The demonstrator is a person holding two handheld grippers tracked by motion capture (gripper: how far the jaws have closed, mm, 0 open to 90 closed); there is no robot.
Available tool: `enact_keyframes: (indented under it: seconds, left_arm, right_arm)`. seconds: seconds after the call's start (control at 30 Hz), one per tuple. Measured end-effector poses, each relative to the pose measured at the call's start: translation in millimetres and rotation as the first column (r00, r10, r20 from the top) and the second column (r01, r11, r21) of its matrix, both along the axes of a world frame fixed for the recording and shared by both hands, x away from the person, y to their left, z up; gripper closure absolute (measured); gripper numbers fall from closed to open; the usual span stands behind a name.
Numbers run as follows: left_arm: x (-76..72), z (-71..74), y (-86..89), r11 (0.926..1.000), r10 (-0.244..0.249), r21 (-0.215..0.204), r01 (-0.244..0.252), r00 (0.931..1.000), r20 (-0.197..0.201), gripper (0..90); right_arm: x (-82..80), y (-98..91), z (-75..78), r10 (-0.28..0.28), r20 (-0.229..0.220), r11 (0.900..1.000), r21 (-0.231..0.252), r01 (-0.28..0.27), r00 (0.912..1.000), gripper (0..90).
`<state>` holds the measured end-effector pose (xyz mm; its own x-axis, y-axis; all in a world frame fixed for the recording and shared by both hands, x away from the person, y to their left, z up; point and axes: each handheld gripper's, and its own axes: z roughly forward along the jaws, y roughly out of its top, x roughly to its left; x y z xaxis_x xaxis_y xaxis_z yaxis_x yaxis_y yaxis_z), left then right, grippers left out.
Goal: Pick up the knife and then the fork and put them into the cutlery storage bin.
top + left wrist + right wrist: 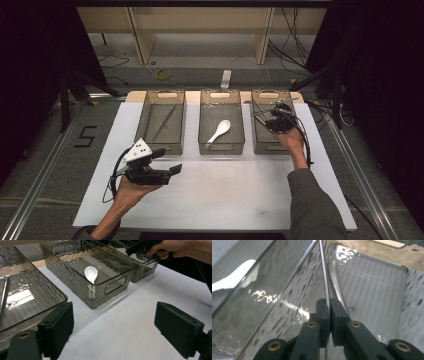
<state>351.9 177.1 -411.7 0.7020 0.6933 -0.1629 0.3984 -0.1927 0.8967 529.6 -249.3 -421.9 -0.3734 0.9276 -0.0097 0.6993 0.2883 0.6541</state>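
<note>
Three smoky clear bins stand in a row at the back of the white mat [225, 195]. My right gripper [272, 117] [329, 305] reaches down into the right bin [256, 140] [387, 277] and is shut on a thin metal rod [323, 270] that rises from between its pads. A second flat metal piece [335, 281] lies just behind the rod. The middle bin [202, 125] [110, 277] holds a white spoon [220, 131] [90, 273]. My left gripper [167, 162] [113, 327] hovers open over the mat in front of the left bin [142, 125], with nothing between its jaws.
A long thin metal stick [164, 124] [4, 293] lies in the left bin. The person's right hand [180, 248] shows above the right bin. Cables and a wooden frame [145, 45] lie on the floor beyond the table.
</note>
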Motion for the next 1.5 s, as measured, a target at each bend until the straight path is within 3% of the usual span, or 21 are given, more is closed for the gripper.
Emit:
enact_keyframes:
  seconds: [0.17, 0.33, 0.63, 0.87, 0.93, 1.17, 1.5]
  left_arm:
    - [0.6, -0.1, 1.2, 0.9999, 0.009, 0.003, -0.009, 1.0, -0.003, 15.5]
    - [1.2, 0.1, 2.0, 0.9999, 0.013, -0.006, -0.013, 0.9999, -0.008, 15.5]
    - [2.1, 0.0, 3.0, 0.9996, 0.012, -0.026, -0.012, 0.9998, -0.018, 15.4]
    - [1.8, 0.2, 3.1, 0.9995, 0.002, -0.032, -0.002, 0.9998, -0.02, 15.3]
    - [1.9, 0.3, 3.2, 0.9994, 0.002, -0.036, -0.003, 0.9998, -0.021, 15.3]
    - [2.1, 0.4, 3.4, 0.9992, -0.003, -0.039, 0.002, 0.9998, -0.021, 15.3]
    - [1.9, 0.6, 3.5, 0.9981, -0.011, -0.061, 0.009, 0.9997, -0.023, 15.3]
  right_arm:
    - [-2.4, -1.1, 7.3, -0.009, 0.025, 0.9995, 0.031, 0.009, 0.9997, 73.4]
    - [-8.9, -0.2, 14.9, 0.02, 0.061, 0.9988, 0.044, -0.022, 0.998, 64.9]
    - [-29.7, 5.4, 30.3, 0.06, 0.115, 0.9898, 0.122, -0.074, 0.9916, 47.7]
    - [-55.9, 15.9, 39.8, 0.095, 0.168, 0.969, 0.21, -0.13, 0.9812, 39.1]
    - [-65.4, 20.4, 41.9, 0.11, 0.191, 0.9673, 0.205, -0.149, 0.9755, 37.2]
    - [-97.1, 29.7, 41.5, 0.168, 0.224, 0.9379, 0.264, -0.225, 0.96, 30.7]
    - [-134.3, 32.1, 33.5, 0.193, 0.282, 0.9093, 0.308, -0.28, 0.9397, 25.3]
